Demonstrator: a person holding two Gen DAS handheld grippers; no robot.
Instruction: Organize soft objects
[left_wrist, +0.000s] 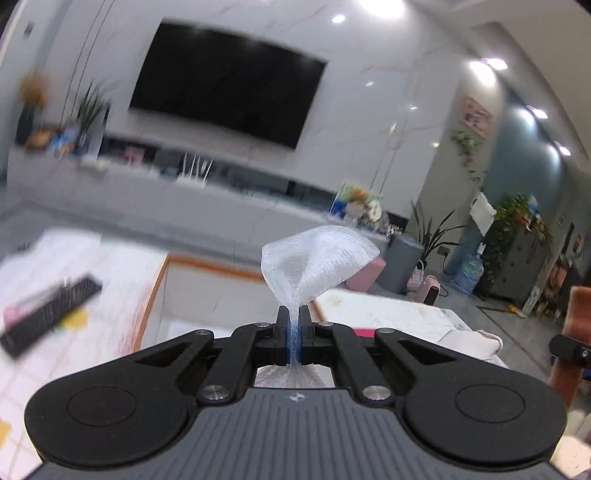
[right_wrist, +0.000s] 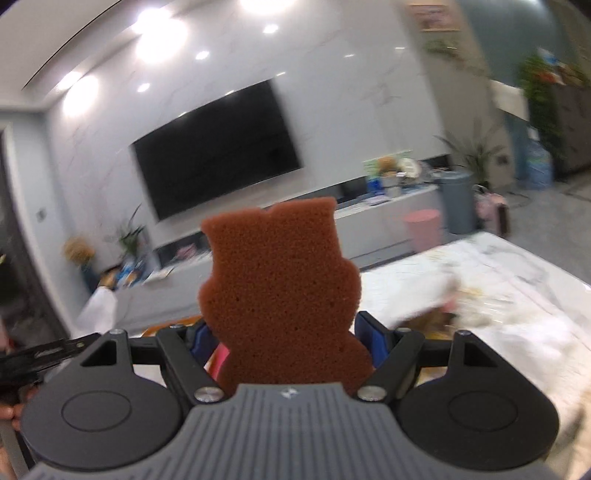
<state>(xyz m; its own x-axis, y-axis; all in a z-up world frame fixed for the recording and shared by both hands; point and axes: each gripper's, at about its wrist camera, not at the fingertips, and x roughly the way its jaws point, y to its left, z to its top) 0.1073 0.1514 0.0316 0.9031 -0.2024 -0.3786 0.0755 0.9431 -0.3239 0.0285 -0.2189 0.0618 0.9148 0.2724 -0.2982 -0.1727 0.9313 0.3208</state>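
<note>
My left gripper (left_wrist: 294, 325) is shut on a white foam mesh sleeve (left_wrist: 317, 264), pinched at its narrow middle so the top flares out above the jaws. In the right wrist view a brown bear-shaped sponge (right_wrist: 279, 291) stands upright between the blue pads, and my right gripper (right_wrist: 286, 332) is shut on its lower body, jaws wide apart. Both grippers are held up in the air above the table. At the right edge of the left wrist view the brown sponge (left_wrist: 576, 325) shows again beside part of the other gripper.
A white patterned table (left_wrist: 74, 314) with an orange rim carries a black keyboard-like object (left_wrist: 51, 314) at the left. More white table (right_wrist: 498, 280) with blurred soft items lies at the right. Beyond are a wall television (left_wrist: 225, 81), a low cabinet, a pink bin (right_wrist: 423, 225), a grey bin and plants.
</note>
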